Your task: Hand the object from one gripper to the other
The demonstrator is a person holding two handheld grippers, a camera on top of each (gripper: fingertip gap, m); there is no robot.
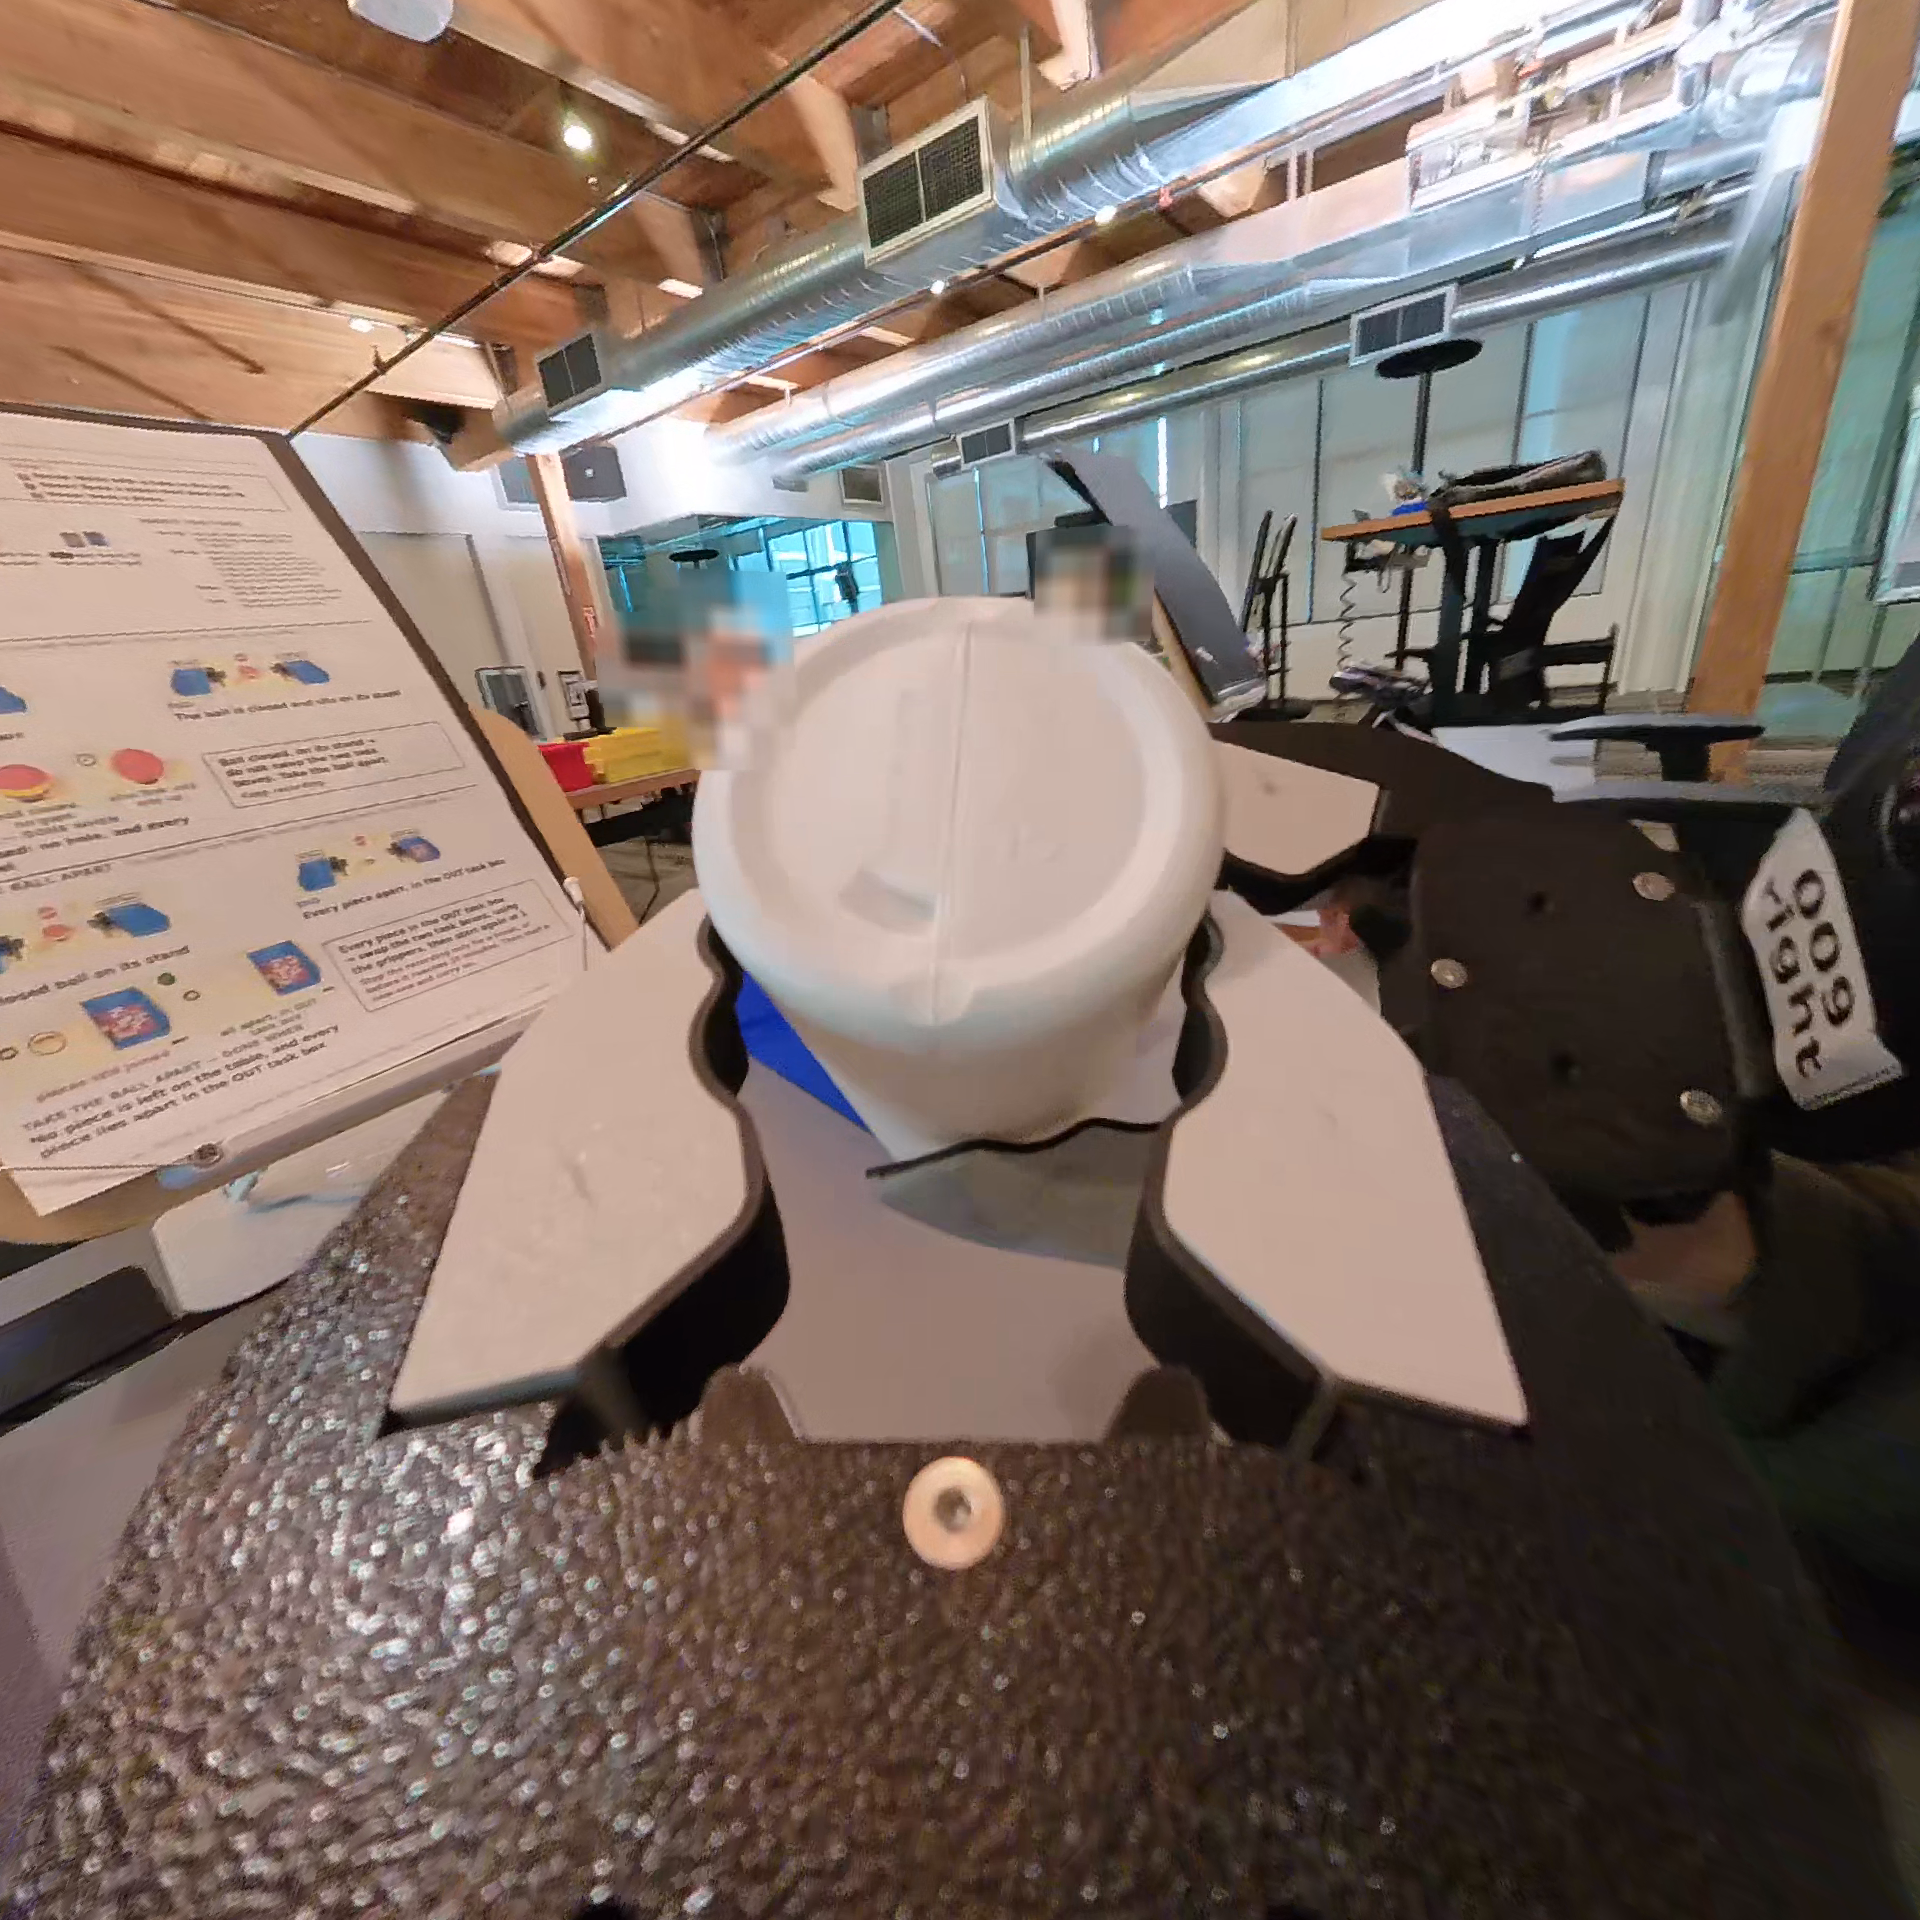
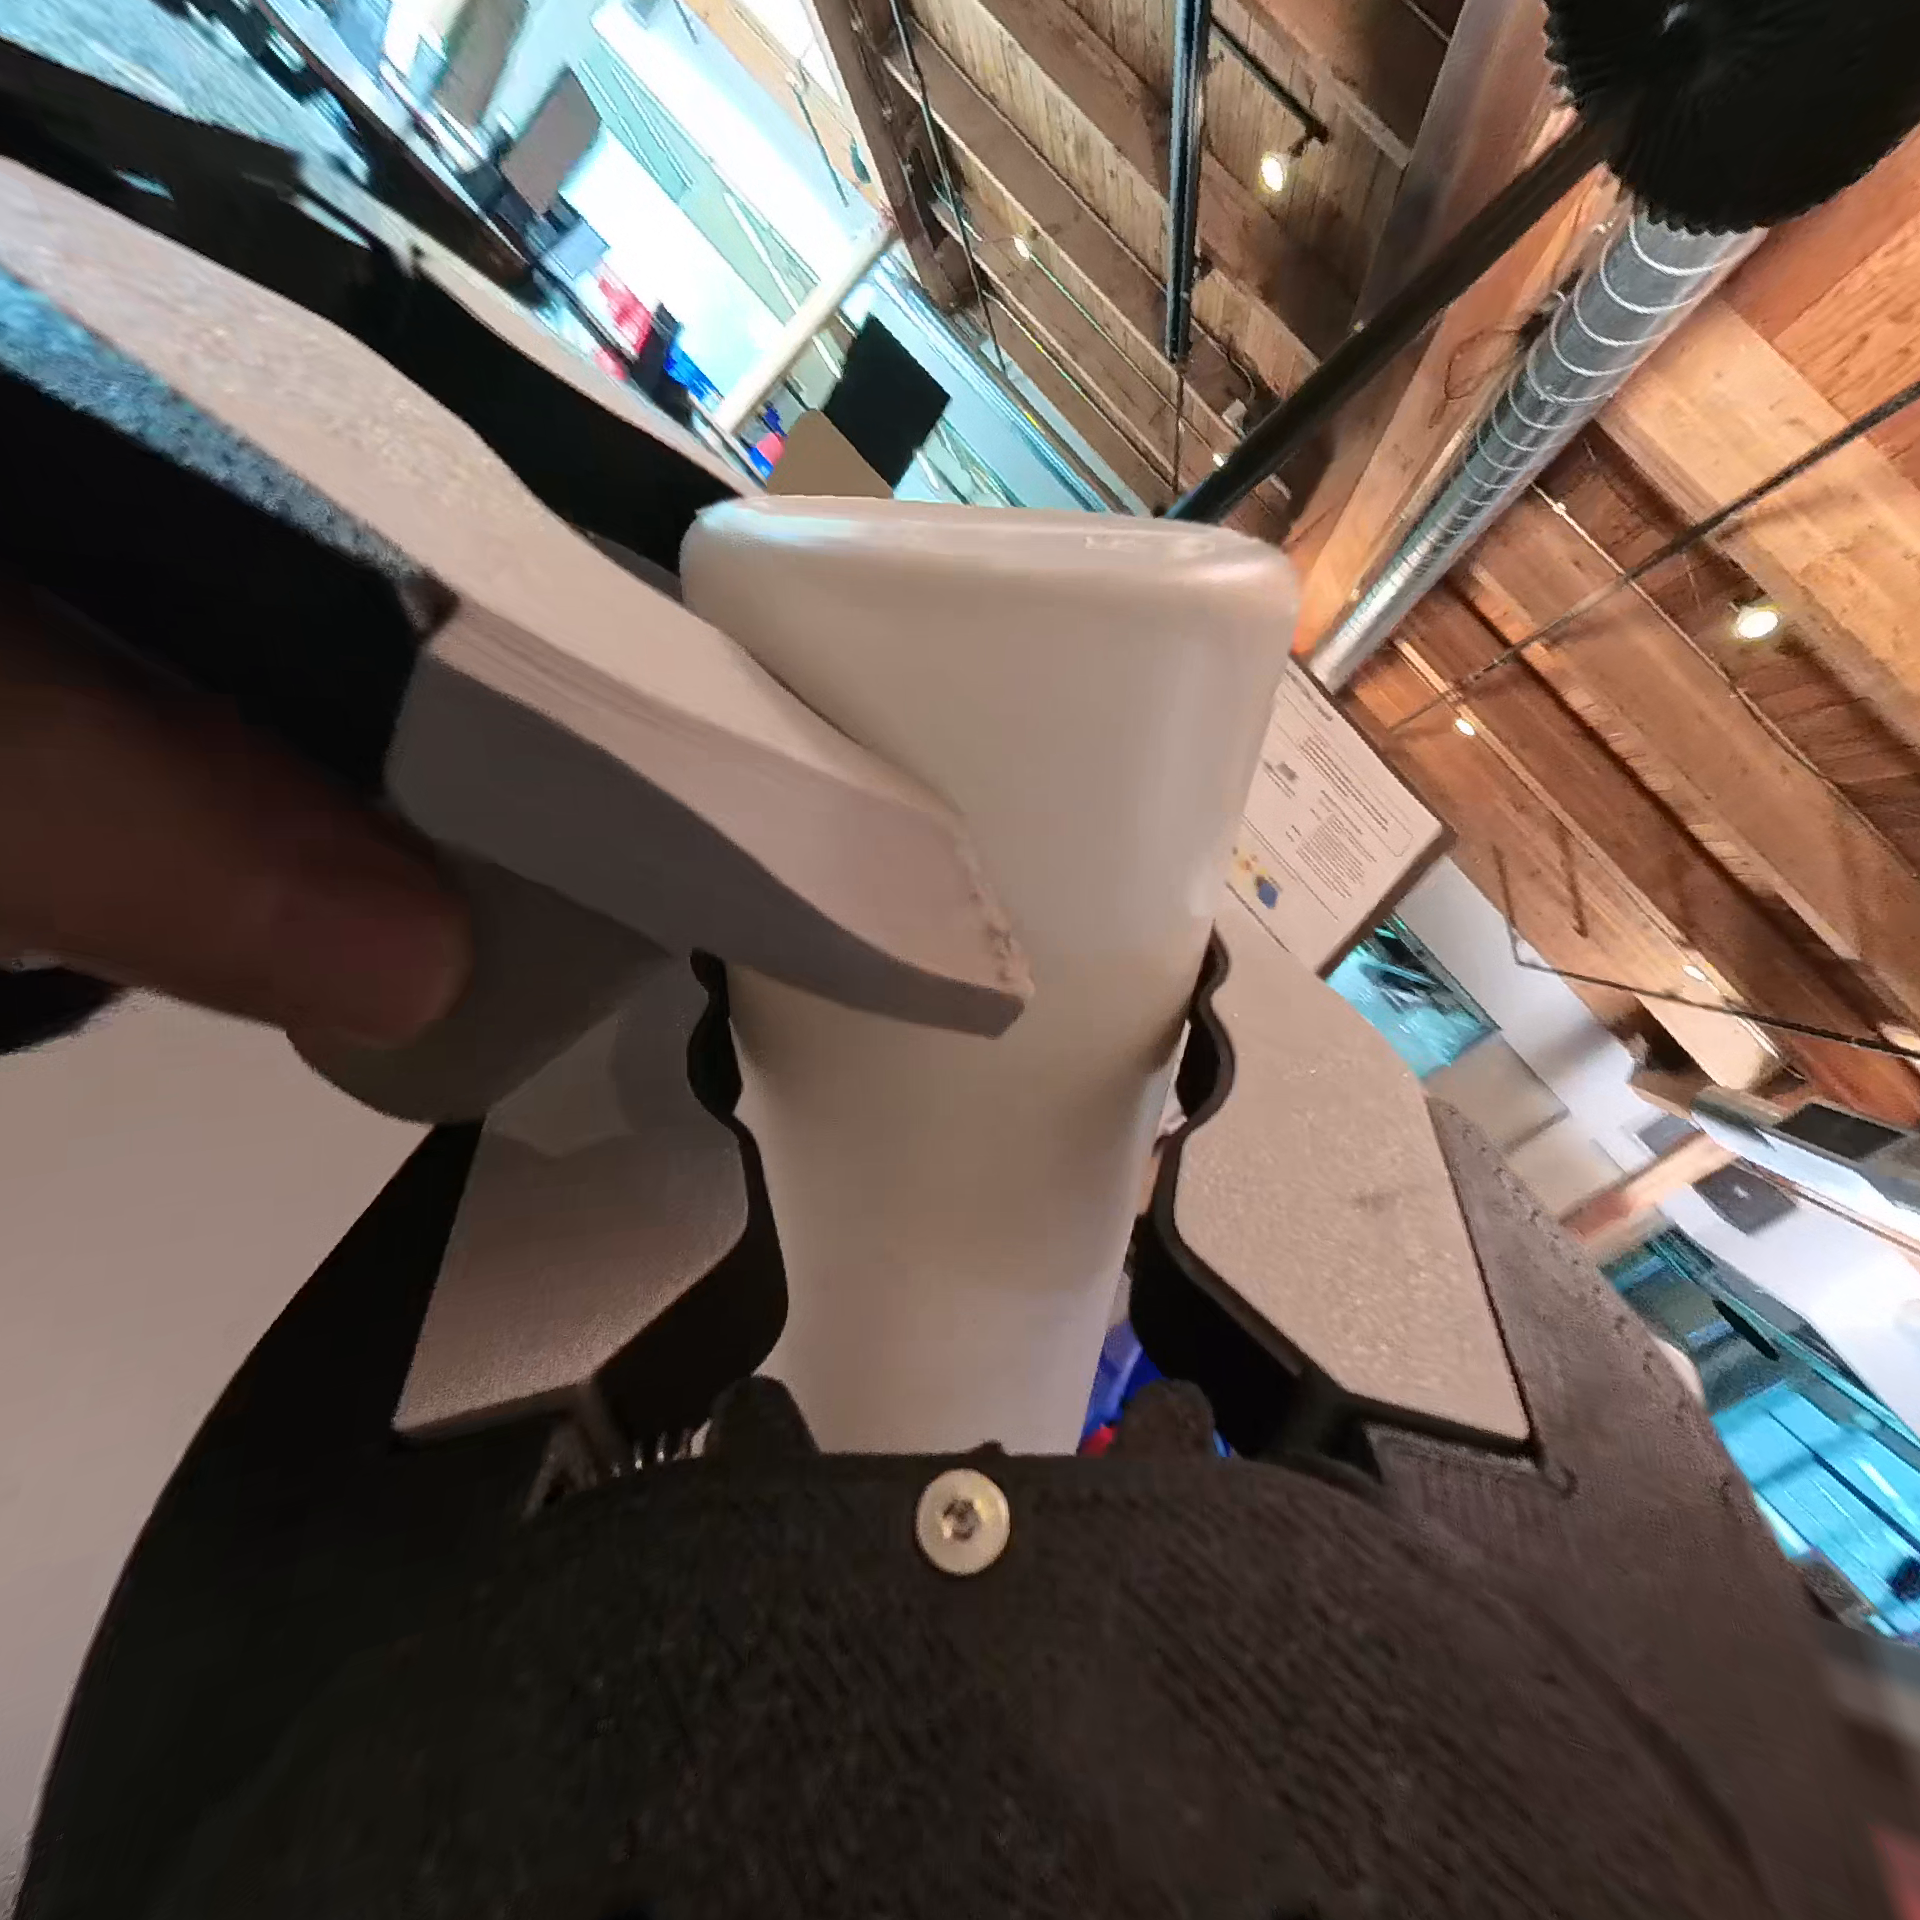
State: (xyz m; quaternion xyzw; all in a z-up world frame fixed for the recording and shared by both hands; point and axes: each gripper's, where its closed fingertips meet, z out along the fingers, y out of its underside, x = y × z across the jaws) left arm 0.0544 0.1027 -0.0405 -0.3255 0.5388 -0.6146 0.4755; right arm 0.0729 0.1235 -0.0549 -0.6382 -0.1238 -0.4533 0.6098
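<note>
A white plastic bottle (image 1: 956,831) is held in the air between both grippers. In the left wrist view its round base faces the camera, and my left gripper (image 1: 956,977) has both fingers pressed on its sides. My right gripper's body (image 1: 1558,935) comes in from the right, with one white pad (image 1: 1288,821) against the bottle. In the right wrist view the bottle (image 2: 997,831) runs lengthwise away from the camera, and my right gripper (image 2: 961,1029) is shut on its narrower part. A left gripper finger (image 2: 675,790) lies across the bottle nearer its base.
An instruction board (image 1: 208,779) stands on a stand at the left. A blue object (image 1: 790,1049) and a white table surface (image 1: 935,1330) lie below the bottle. A person's finger (image 2: 260,914) shows by the left gripper. Desks and chairs stand far behind. The tips of both grippers are at nearly the same place.
</note>
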